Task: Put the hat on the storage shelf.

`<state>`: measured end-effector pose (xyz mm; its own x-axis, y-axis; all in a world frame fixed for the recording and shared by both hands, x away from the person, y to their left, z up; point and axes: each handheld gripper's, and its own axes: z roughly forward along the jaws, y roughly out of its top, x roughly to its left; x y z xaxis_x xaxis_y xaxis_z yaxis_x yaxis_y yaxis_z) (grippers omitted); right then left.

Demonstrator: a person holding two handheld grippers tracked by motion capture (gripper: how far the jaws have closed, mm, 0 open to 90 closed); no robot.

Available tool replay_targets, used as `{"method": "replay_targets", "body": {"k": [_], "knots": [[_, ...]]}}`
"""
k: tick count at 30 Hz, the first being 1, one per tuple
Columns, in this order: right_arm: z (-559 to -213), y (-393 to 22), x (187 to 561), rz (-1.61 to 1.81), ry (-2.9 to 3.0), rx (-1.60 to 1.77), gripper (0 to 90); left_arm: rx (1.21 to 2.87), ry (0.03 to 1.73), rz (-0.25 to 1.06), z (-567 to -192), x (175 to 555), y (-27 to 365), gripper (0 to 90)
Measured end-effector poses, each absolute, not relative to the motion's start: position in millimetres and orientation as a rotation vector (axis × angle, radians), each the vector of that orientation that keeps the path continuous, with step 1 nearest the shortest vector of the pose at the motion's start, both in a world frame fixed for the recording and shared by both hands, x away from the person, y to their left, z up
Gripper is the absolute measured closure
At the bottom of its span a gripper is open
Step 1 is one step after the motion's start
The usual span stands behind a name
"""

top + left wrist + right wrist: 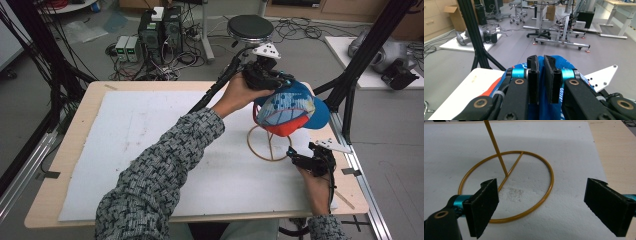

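Left tongs [270, 80] barely parted over cap [287, 107], brim seemingly rightward; right tongs [305, 159] released.

One cap [290, 107], one gold wire stand [267, 145], one white foam sheet [150, 145], two handheld grippers: left gripper [272, 80], right gripper [305, 159].

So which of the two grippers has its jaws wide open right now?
The right gripper, low beside the stand's gold base ring; the left gripper, up at the blue cap, is nearly closed.

Black-and-grey woven knit sleeves [150, 175] cover both forearms. Each black hand-held gripper [541, 80] has cyan metal collars, brass pivot rivets, a white three-cornered plate and a trailing black cable.
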<state>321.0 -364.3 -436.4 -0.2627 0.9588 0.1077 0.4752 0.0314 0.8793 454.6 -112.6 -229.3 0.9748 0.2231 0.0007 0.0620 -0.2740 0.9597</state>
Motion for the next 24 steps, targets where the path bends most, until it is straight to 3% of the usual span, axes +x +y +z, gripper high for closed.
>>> {"method": "replay_targets", "body": {"k": [9, 24], "knots": [[-437, -365, 321, 1.178, 1.776, 1.454, 11.5, 1.855, 0.204, 0.155, -232, 454, -115, 75.3], [-437, -365, 321, 1.178, 1.777, 1.451, 11.5, 1.855, 0.216, 0.152, -224, 453, -105, 50.6]]}}
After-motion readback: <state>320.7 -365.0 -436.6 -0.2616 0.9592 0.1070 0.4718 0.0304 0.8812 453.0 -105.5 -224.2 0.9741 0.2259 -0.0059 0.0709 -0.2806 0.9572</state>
